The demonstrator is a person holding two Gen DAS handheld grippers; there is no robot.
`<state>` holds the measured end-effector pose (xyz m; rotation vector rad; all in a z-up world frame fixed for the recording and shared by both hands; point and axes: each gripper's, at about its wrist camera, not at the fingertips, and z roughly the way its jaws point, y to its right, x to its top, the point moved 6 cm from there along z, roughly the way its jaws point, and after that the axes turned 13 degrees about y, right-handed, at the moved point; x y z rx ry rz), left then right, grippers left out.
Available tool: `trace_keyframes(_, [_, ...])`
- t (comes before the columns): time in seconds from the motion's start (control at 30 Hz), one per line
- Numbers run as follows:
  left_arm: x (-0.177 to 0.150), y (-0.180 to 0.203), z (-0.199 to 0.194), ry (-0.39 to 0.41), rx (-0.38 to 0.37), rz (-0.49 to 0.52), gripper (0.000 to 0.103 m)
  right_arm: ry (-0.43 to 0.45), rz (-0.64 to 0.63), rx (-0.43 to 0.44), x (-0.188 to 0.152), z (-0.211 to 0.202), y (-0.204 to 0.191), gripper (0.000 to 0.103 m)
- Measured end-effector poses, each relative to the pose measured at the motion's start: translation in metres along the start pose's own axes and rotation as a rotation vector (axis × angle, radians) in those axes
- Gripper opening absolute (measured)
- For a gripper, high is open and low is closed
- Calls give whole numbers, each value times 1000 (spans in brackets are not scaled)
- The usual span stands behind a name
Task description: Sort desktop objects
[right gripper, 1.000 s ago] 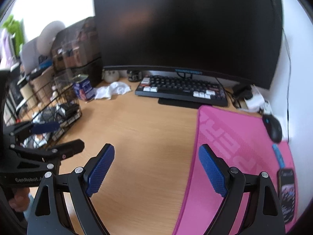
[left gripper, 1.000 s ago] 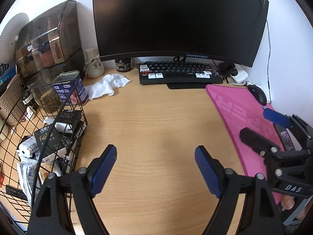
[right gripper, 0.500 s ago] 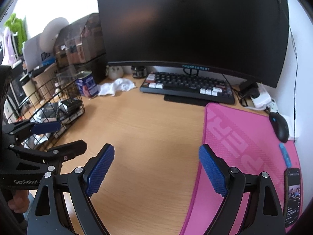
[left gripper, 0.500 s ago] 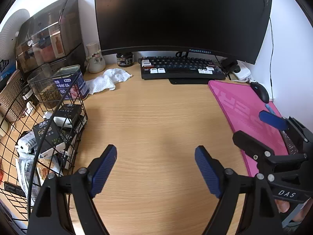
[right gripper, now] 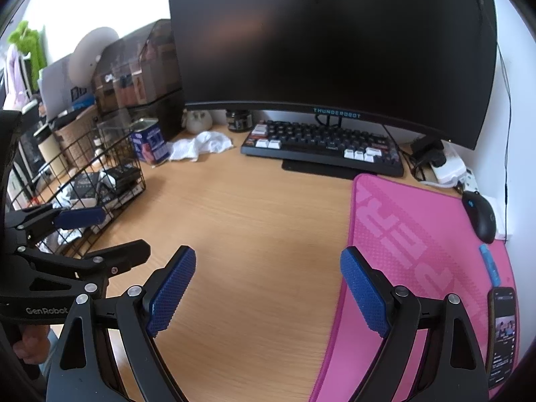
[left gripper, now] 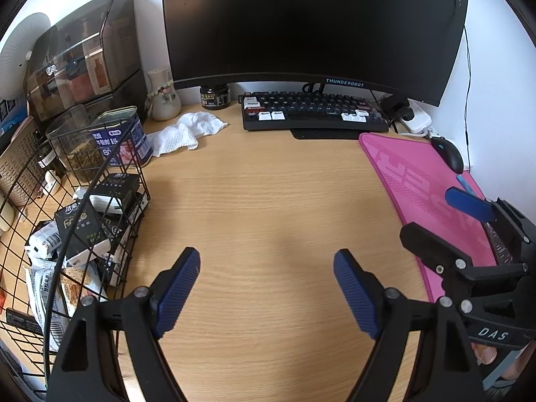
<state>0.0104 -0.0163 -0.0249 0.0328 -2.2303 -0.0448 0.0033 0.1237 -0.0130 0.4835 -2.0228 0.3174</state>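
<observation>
My left gripper (left gripper: 267,289) is open and empty above the bare wooden desk (left gripper: 268,201). My right gripper (right gripper: 268,289) is open and empty, over the desk at the left edge of the pink mat (right gripper: 412,234). A crumpled white cloth (left gripper: 187,130) lies at the back left, also in the right wrist view (right gripper: 201,145). A blue tin (left gripper: 122,140) stands beside a black wire basket (left gripper: 37,181) full of packets. A phone (right gripper: 502,331), a blue pen-like item (right gripper: 489,264) and a black mouse (right gripper: 480,216) lie on the mat.
A large dark monitor (left gripper: 311,26) stands at the back with a keyboard (left gripper: 311,115) under it. A small dark jar (left gripper: 215,97), a vase (left gripper: 162,98) and a dark storage cabinet (left gripper: 83,57) line the back left. A power strip (left gripper: 413,119) sits back right.
Both grippers have drawn back a little and tilted up, so the monitor and desk sit a bit further off. Both stay open and empty.
</observation>
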Motion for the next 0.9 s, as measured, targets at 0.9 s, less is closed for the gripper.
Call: trace_keyframes(0.9, [-6, -3, 4, -27, 24, 11, 83, -13, 1, 6, -4, 3, -2, 88])
